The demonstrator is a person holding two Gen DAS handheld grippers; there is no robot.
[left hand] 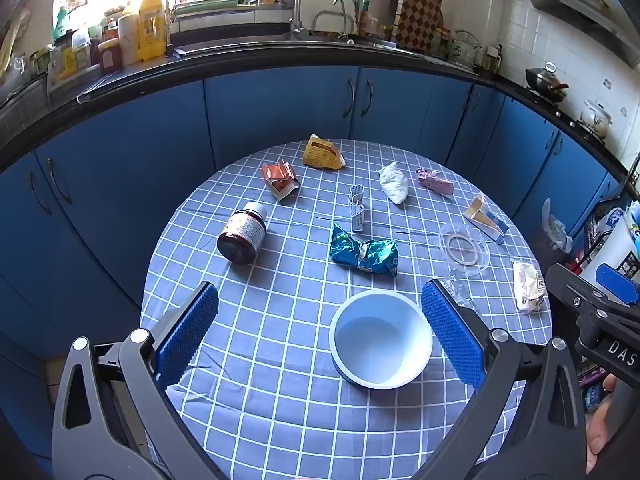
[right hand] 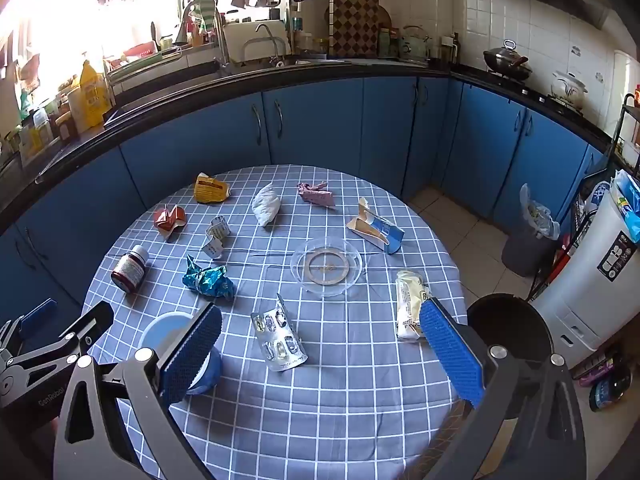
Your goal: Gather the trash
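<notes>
- Trash lies scattered over a round surface (right hand: 360, 380) covered in a blue cloth with a white grid.
- Near edge: white plastic bowl with a blue outer wall (left hand: 382, 340), upright; nothing visible inside it. In the right wrist view it is largely hidden behind a gripper finger.
- Just right of the bowl: crumpled silver blister pack with yellowish capsules (right hand: 280, 338), bent and partly raised off the cloth.
- Centre: crumpled teal foil wrapper (left hand: 364, 254); dark red pill bottle with a white cap (left hand: 243, 233), lying on its side; curled white paper strip with print (left hand: 356, 208).
- Far side: crushed red-orange foil packet (left hand: 280, 179), yellow crumpled packet (left hand: 323, 155), white wadded tissue (left hand: 394, 183), pink crumpled wrapper (left hand: 434, 182).
- Right side: torn blue-and-cream carton (right hand: 376, 228), flattened open; clear round plastic lid or dish (right hand: 326, 266), nothing loose in it; cream sealed snack wrapper (right hand: 408, 312) near the edge.
- Left hand-held gripper (left hand: 320, 330): blue textured pads spread wide, holding nothing, bowl between them in view.
- Right hand-held gripper (right hand: 320, 350): spread wide, holding nothing, blister pack between the pads in view.
- Floor at right: dark bin with a plastic liner (right hand: 530, 236); contents hard to make out.
</notes>
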